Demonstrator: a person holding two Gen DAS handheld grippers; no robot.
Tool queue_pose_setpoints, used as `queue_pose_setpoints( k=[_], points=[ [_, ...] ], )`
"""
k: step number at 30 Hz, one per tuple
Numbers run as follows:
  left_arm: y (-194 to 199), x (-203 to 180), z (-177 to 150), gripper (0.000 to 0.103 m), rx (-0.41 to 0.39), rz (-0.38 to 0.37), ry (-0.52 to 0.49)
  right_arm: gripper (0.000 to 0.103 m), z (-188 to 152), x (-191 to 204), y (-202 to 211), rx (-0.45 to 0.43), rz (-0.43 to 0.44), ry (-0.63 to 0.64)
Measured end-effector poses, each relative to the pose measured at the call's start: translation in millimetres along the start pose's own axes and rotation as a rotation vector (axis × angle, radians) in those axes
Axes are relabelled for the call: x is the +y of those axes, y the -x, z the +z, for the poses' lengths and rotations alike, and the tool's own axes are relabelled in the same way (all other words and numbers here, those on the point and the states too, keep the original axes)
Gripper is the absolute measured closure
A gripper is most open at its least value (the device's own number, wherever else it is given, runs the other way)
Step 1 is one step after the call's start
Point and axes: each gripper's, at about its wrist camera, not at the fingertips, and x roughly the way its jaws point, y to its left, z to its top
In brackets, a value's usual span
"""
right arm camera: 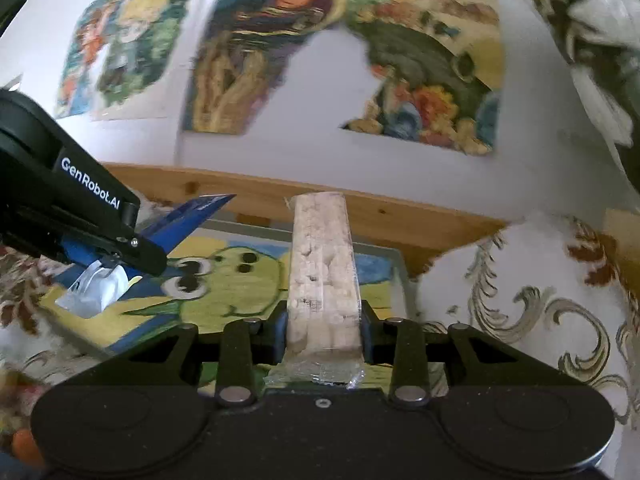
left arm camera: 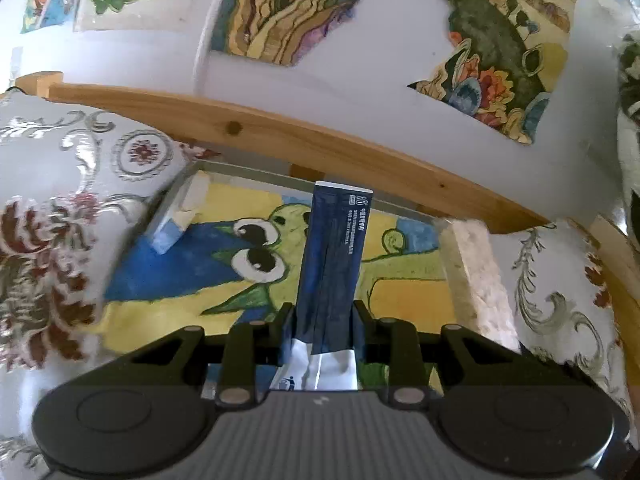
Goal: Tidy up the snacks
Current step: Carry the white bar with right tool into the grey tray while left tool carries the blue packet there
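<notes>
Transport is the step in hand, as I judge it: both grippers carry a snack above the glass-walled tray with the painted green frog floor [left arm camera: 400, 276], which lies between two brocade cushions, a wooden rail and a postered white wall on its far side; the next move probably calls for lowering each packet into the tray and letting go only once it rests flat, well apart from the other. A pale puffed-rice bar in clear wrap [right arm camera: 322, 276] stands between the jaws of the right gripper [right arm camera: 323, 328], clamped near its lower end, its sealed edge jutting toward the camera; a dark blue foil stick packet with a white end [left arm camera: 332, 256] is pinched the same way by the left gripper [left arm camera: 323, 320], over the tray's left side; a small blue-and-white packet [left arm camera: 176, 220] lies at the tray's far left wall.
</notes>
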Motion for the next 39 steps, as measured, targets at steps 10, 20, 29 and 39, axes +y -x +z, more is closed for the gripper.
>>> queue_pose_setpoints(
  k=[10, 20, 29, 39],
  points=[
    [-61, -23, -5, 0.071, 0.020, 0.006, -0.074, 0.067, -17, -20, -35, 0.041, 0.027, -0.105],
    [-86, -28, -15, 0.071, 0.063, 0.032, -0.100, 0.066, -28, -18, -56, 0.080, 0.027, -0.108],
    [-94, -26, -19, 0.070, 0.084, 0.057, -0.085, 0.065, -34, -22, -66, 0.105, 0.027, -0.137],
    [-76, -28, -12, 0.041, 0.022, 0.104, -0.056, 0.042, -28, -25, -52, 0.047, 0.006, -0.170]
  ],
)
